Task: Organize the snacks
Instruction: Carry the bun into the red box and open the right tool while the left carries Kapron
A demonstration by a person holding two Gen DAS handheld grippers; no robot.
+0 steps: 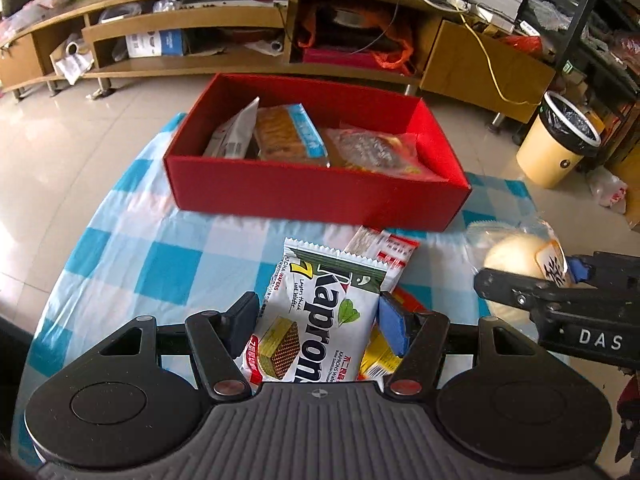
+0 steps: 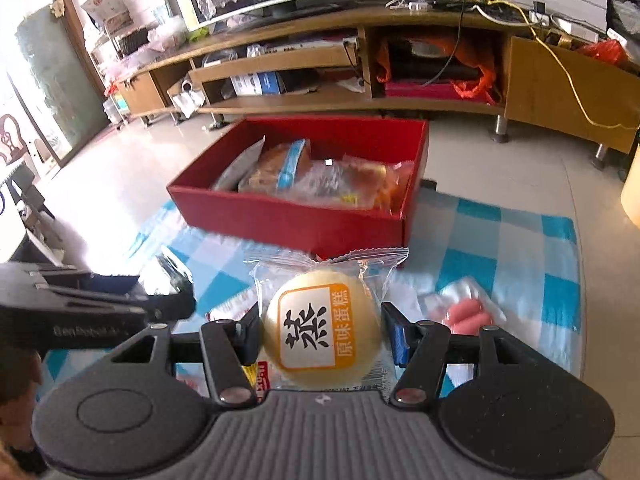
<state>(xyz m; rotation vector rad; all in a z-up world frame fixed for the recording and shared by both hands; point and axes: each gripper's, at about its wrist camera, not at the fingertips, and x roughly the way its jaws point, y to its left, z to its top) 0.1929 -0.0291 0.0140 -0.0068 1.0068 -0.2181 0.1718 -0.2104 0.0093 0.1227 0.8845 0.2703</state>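
Observation:
My left gripper [image 1: 318, 322] is shut on a white and green wafer packet [image 1: 320, 312], lifted above the blue-checked tablecloth [image 1: 168, 264]. My right gripper [image 2: 322, 332] is shut on a round yellow steamed cake in a clear wrapper [image 2: 320, 328]; the cake [image 1: 516, 256] and that gripper [image 1: 560, 300] show at the right of the left wrist view. Ahead stands the open red box [image 1: 304, 192], also in the right wrist view [image 2: 288, 220], holding several packets: a biscuit pack with a blue stripe [image 1: 288, 136] and a clear bag of pastry [image 1: 372, 148].
More snacks lie on the cloth: a red and white packet [image 1: 384, 248], a yellow packet [image 1: 380, 356] and pink sausages in clear wrap [image 2: 468, 312]. Beyond the table are a tiled floor, a long wooden TV cabinet [image 1: 256, 20] and a yellow waste bin [image 1: 556, 140].

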